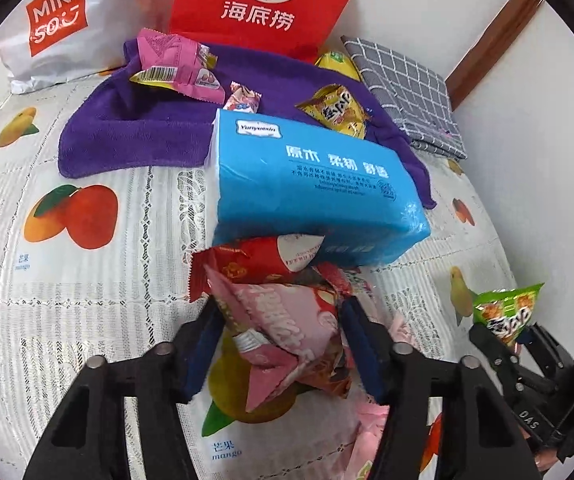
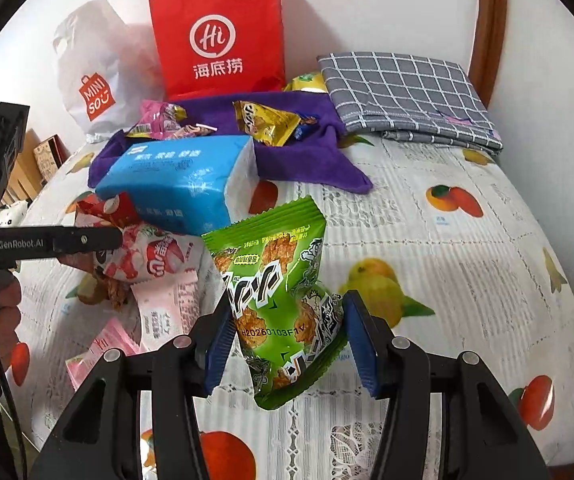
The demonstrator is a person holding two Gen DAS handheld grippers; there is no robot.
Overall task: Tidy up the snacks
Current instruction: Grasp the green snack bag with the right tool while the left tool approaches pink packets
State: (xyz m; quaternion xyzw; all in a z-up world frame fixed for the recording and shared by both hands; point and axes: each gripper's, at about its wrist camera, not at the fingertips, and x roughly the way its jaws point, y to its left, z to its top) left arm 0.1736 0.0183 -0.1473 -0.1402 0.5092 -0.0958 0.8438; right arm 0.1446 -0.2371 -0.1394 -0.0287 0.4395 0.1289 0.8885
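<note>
My left gripper [image 1: 283, 344] is shut on a bunch of red and pink snack packets [image 1: 287, 320], held just above the table in front of a blue tissue pack [image 1: 311, 184]. In the right wrist view the same bunch [image 2: 147, 260] hangs from the left gripper's fingers [image 2: 87, 240]. My right gripper [image 2: 287, 344] is shut on a green snack packet [image 2: 283, 304], lifted off the table; it also shows in the left wrist view [image 1: 507, 312]. More pink packets [image 2: 167, 312] lie on the table below the left gripper. Yellow [image 2: 267, 120] and pink [image 2: 159, 120] snacks lie on a purple towel [image 2: 299, 160].
A red paper bag [image 2: 219, 40] and a white Miniso plastic bag [image 2: 95, 76] stand at the back against the wall. A folded grey checked cloth [image 2: 407, 96] lies at the back right. The fruit-print tablecloth [image 2: 467, 260] covers the table.
</note>
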